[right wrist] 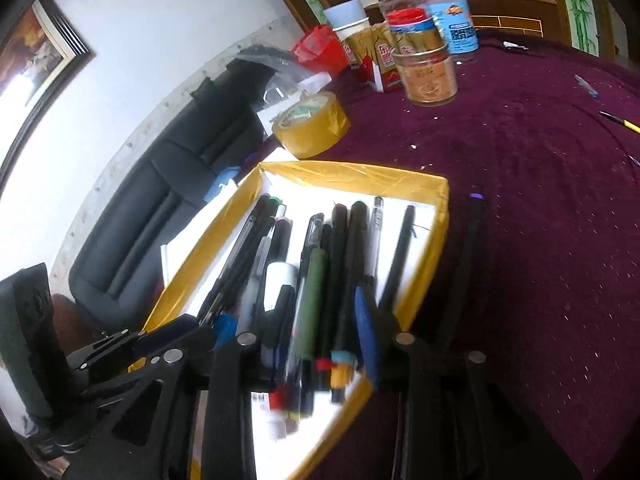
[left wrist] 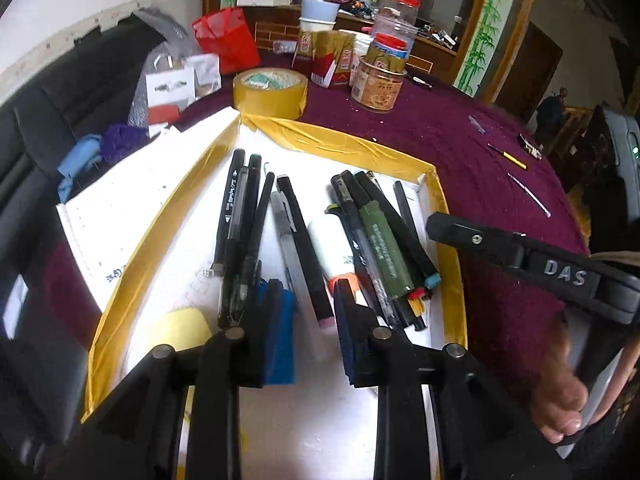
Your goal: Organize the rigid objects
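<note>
While both grippers hang over the tray: nothing is pinched.
Left gripper [left wrist: 306,300]: jaws spread, empty, above the pens.
Right gripper [right wrist: 296,328]: jaws spread, empty.
Pens [left wrist: 384,240]: piled inside the tray.
Tray [left wrist: 352,148]: yellow-taped rim, on the purple surface [left wrist: 460,144].
Tape roll [left wrist: 270,92]: just behind the tray.
Loose pens [left wrist: 528,194]: on the surface, right of the tray.

A tape roll [left wrist: 270,92] and glass jar [left wrist: 377,85] sit near a red bag [left wrist: 228,38].

Home living room, black sofa [right wrist: 160,216], framed picture [right wrist: 36,52], cluttered purple-clothed table [right wrist: 540,200], wooden cabinet [left wrist: 432,40]
</note>
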### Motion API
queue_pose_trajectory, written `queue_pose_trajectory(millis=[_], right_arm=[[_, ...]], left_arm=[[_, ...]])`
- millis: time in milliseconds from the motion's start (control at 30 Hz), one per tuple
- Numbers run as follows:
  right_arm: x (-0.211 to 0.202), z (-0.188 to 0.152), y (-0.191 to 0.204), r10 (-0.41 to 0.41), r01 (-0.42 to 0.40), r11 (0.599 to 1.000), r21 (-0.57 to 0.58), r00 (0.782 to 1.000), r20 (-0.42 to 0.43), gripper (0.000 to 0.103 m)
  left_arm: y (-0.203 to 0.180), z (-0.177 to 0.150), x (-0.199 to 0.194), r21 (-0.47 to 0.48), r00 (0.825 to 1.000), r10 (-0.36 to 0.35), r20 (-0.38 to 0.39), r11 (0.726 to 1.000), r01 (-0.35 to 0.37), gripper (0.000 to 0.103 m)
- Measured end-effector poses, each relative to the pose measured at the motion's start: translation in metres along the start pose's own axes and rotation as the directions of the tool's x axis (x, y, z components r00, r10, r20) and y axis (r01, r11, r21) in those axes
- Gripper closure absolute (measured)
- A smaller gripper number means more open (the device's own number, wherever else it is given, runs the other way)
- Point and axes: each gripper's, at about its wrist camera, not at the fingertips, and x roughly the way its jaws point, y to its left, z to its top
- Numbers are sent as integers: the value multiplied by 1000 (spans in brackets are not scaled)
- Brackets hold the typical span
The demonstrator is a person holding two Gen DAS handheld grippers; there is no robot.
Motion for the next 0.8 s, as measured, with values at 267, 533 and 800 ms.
queue_pose_trajectory(millis=[267, 533, 800], right_arm=[[-34, -37, -35, -16, 15, 999, 36, 999, 36, 66], [-32, -43, -70, -39, 39, 989, 146, 999, -2, 66], [-48, -67, 4, -5, 5, 1000, 0, 1000, 27, 64]], left_arm=[[-12, -29, -27, 12, 998, 22, 59, 1000, -22, 67], [-20, -35, -34, 4, 998, 2, 56, 1000, -2, 66], [-23, -33, -41, 36, 985, 129, 112, 990, -133, 48]])
